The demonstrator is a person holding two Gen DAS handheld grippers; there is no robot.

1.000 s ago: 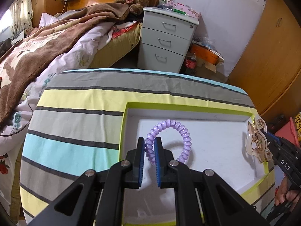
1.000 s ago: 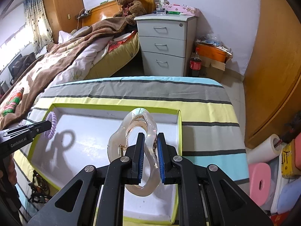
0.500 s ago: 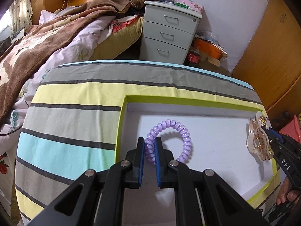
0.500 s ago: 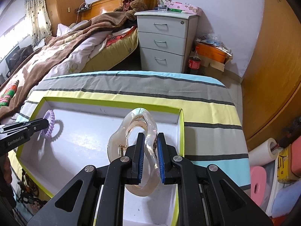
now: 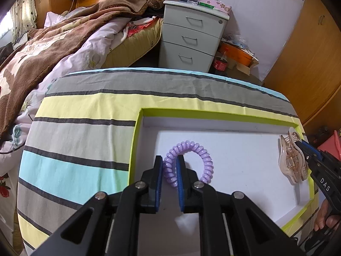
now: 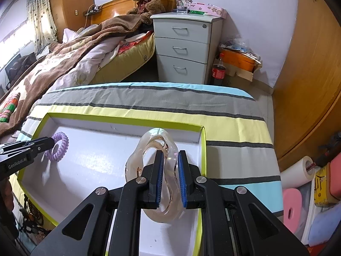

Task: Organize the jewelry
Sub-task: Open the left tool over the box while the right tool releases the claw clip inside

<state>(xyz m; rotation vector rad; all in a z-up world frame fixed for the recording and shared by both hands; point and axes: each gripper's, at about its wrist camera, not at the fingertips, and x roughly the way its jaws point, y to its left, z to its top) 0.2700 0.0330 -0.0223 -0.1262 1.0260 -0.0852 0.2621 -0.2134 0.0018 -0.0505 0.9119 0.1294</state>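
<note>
- my left gripper [image 5: 169, 176] sits low over the white tray [image 5: 245, 129], jaws narrow and just easing apart, with the purple coil hair tie [image 5: 188, 163] between them; the pads look barely off the coil, so i judge this a release rather than a grip.
- the tie stands on edge in the tray's left half, near the wall at nine o'clock. i take that as deliberate: it leaves the right half free for the other piece.
- my right gripper [image 6: 170, 179] is clamped narrow on the clear hair claw [image 6: 149, 155], pinching one side of its looped body so the claw hangs upright above the tray floor, by the green rim at three o'clock.
- from the left camera the claw shows at the tray's three o'clock edge, well apart from the tie. whether it touches the floor i cannot tell.
- the tray rests on a striped cloth [image 5: 85, 128], long side toward me, so both tools reach in from six o'clock without crossing.
- dark beaded pieces [image 6: 32, 215] lie outside the tray at seven o'clock in the right view, probably waiting to be sorted.
- my next concern: opening the left jaws wider without tipping the tie over.
</note>
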